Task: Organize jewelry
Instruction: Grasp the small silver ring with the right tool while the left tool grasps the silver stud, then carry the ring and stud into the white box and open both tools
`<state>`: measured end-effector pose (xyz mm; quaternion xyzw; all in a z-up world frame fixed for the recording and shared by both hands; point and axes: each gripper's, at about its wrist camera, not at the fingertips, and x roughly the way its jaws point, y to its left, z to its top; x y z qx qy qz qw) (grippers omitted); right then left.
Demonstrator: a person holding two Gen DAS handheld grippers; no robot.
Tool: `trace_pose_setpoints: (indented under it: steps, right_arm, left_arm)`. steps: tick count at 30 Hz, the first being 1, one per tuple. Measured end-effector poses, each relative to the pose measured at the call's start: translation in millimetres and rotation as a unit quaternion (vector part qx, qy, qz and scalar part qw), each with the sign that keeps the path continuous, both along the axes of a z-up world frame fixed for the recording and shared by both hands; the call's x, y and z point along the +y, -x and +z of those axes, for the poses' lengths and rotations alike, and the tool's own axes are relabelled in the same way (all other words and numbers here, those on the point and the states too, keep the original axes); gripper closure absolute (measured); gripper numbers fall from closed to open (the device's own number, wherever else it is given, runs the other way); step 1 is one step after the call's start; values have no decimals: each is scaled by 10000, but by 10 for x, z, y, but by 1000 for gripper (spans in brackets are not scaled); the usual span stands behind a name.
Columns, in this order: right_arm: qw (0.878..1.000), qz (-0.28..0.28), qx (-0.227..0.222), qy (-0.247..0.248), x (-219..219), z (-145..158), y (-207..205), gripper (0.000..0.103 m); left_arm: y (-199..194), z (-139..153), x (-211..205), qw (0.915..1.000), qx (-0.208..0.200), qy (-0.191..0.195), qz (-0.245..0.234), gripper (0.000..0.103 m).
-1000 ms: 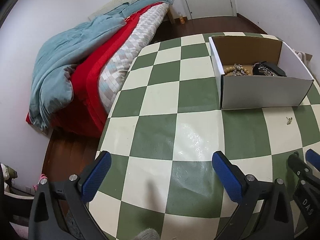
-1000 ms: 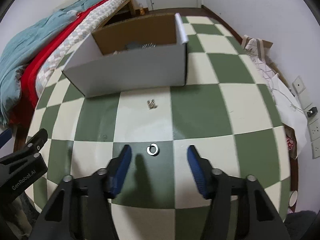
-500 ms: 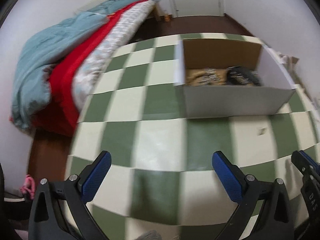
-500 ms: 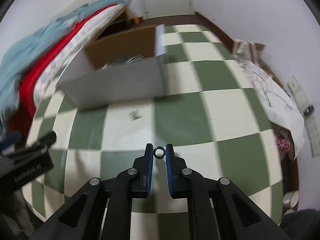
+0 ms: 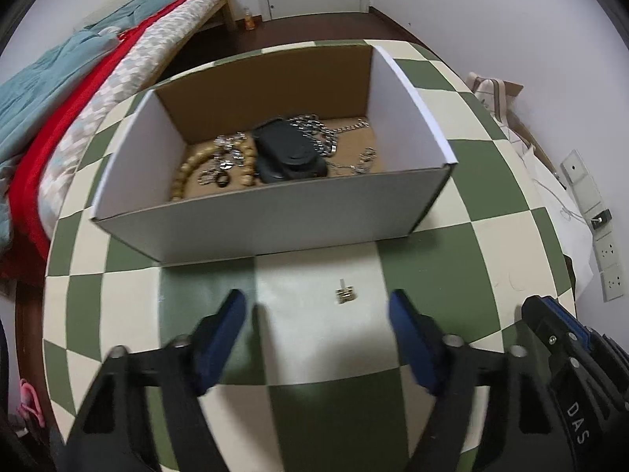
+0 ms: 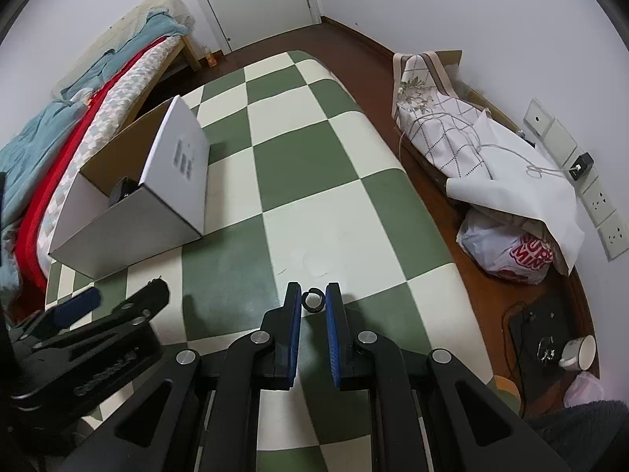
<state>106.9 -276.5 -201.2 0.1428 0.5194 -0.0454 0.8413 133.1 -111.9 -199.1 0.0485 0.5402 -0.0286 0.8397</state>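
A white cardboard box [image 5: 275, 220] stands on the green-and-cream checkered table [image 5: 428, 259]; it also shows in the right wrist view [image 6: 129, 224]. Inside lie a wooden bead bracelet [image 5: 188, 169], silver chains [image 5: 322, 133] and a black case [image 5: 287, 153]. A small gold earring [image 5: 345, 293] lies on the table in front of the box. My left gripper [image 5: 316, 314] is open, just short of the earring. My right gripper [image 6: 313, 301] is shut on a small dark ring [image 6: 313, 299], held above the table to the box's right.
A bed with teal, red and checkered covers [image 5: 78, 74] runs along the table's left. Bags and cloth [image 6: 471, 157] sit on the floor to the right, below wall sockets [image 6: 601, 204]. A cup [image 6: 578, 352] is on the floor.
My right gripper shut on the ring, lifted it off the table and swung right. My left gripper moved right and closer to the box, now facing the earring.
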Motion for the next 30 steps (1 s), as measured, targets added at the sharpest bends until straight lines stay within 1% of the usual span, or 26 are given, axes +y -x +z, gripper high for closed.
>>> trace_pose_setpoints:
  steps: [1,2,4,6,14,18,20,24,28,30]
  right_arm:
    - [10000,-10,-5,-11,-6,-2,-7,90]
    - [10000,-16,-11,-15,-14,-1,-9,90]
    - [10000,-29,-21,-17,-32,-3,-20,90]
    - [10000,-41,-27,-35,-43,2,-17,90]
    - [9999,-19,-87,-58,-19,66,22,90]
    - [9998,57,-186,-103,28,189,56,90]
    - [9994,130,-289,-130,71,304,57,90]
    - [9979,300,-514,-240,170,554,8,90]
    - [9948,568,-745,-406,341,851,-177,90]
    - [9930,719,-805,-476,449,962,-335,90]
  left_arm:
    - [-2,-20,-24,10000,12,13,-31,57]
    - [-17,-41,-27,10000,32,39,-57,65]
    - [-13,-40,-45,9999,-22,135,-102,87]
    - [-28,-35,-29,9998,-36,145,-123,97]
    - [31,91,20,9993,-262,182,-172,97]
    - [146,252,104,9987,-424,209,-179,97]
    - [190,378,167,9981,-543,208,-209,97]
    - [209,715,340,9961,-797,321,-195,97]
    - [31,1039,544,9945,-893,537,-110,97]
    - [-118,1133,634,9944,-879,574,-75,97]
